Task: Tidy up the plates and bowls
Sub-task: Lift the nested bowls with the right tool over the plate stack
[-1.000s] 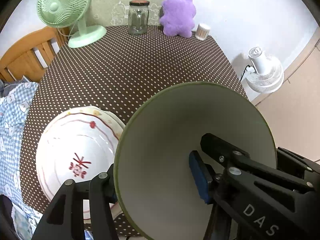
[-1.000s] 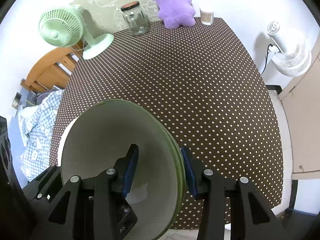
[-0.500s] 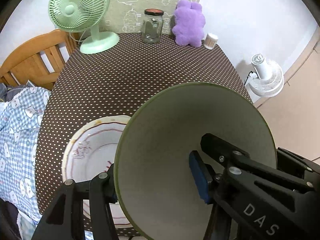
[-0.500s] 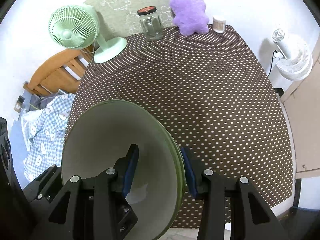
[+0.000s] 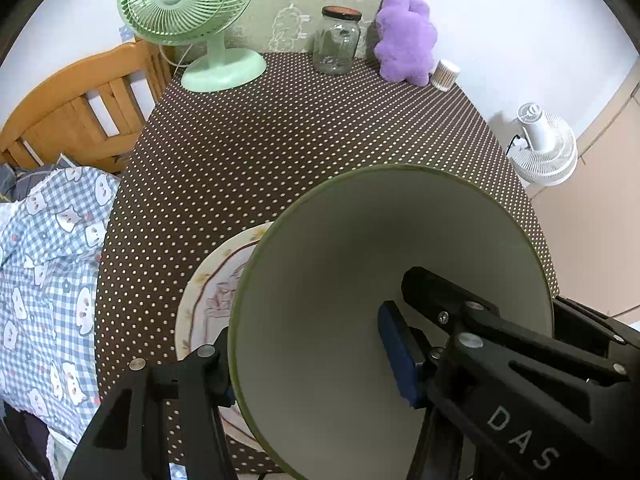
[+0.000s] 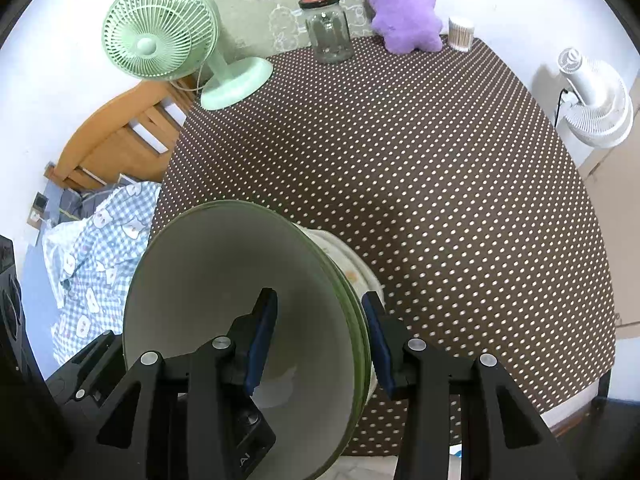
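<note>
Right now you hold one green-rimmed bowl (image 5: pixel 360 280) between both tools. Your left tool (image 5: pixel 308 364) is clenched on the bowl's rim: one blue-padded finger (image 5: pixel 396 356) sits inside the pale hollow, the other black finger stands outside the wall on the opposite side. Your right tool (image 6: pixel 316 340) grips the same bowl (image 6: pixel 224 280) on its other side, with one pad inside the hollow and the other pressed against the stacked green edges outside; seen from there the edge looks like more than one layer, though you cannot tell how many pieces are nested.

Beneath the bowl, just ahead of and under both tools, a patterned plate (image 5: pixel 216 292) lies flat on the counter (image 5: pixel 320 132), which wears a brown cloth with pale dots. From the left tool the plate peeks out beside the bowl's outer wall; from the right tool only a pale sliver of it (image 6: pixel 352 264) shows past the bowl's far edge. Whether the bowl touches the plate cannot be told.

Far ahead of the tools, at the counter's back edge, stand a green desk fan (image 5: pixel 188 12), a glass jar (image 5: pixel 338 40), a purple plush toy (image 5: pixel 406 36) and a small tub (image 5: pixel 446 74). Off the counter, a white fan (image 5: pixel 544 144) sits on the floor, and a blue checked cloth (image 5: pixel 44 272) lies beside a wooden frame (image 5: pixel 76 108).
</note>
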### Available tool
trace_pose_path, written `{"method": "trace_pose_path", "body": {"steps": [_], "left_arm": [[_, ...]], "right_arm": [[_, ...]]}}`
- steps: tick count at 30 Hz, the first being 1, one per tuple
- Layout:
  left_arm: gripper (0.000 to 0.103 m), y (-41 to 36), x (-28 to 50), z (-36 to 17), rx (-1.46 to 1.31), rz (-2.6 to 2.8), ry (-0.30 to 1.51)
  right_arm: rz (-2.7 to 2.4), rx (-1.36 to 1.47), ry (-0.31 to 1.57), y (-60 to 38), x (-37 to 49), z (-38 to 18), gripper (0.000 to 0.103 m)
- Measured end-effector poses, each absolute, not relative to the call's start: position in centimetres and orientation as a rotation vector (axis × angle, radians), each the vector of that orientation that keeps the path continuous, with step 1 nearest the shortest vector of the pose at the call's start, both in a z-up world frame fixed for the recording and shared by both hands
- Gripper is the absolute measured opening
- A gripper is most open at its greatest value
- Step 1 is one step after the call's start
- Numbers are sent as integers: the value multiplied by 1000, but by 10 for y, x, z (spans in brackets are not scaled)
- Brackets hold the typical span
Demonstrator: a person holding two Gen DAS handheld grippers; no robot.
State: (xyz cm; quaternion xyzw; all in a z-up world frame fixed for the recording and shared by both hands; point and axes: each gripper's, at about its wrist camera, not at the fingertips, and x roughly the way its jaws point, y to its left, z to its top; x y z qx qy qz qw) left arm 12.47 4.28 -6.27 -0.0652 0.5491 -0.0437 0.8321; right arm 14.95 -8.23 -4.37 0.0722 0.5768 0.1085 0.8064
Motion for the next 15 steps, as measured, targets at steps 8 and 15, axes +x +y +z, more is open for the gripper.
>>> {"method": "trace_pose_path", "body": {"steps": [8,15], "left_arm": [[58,62,128,-81,-132,-107,1211],[57,69,130,-100,-132,-120,1254]], "right_arm": [[207,171,1268,-62,152,-61,47],[183,184,1317,-53,155,-82,47]]}}
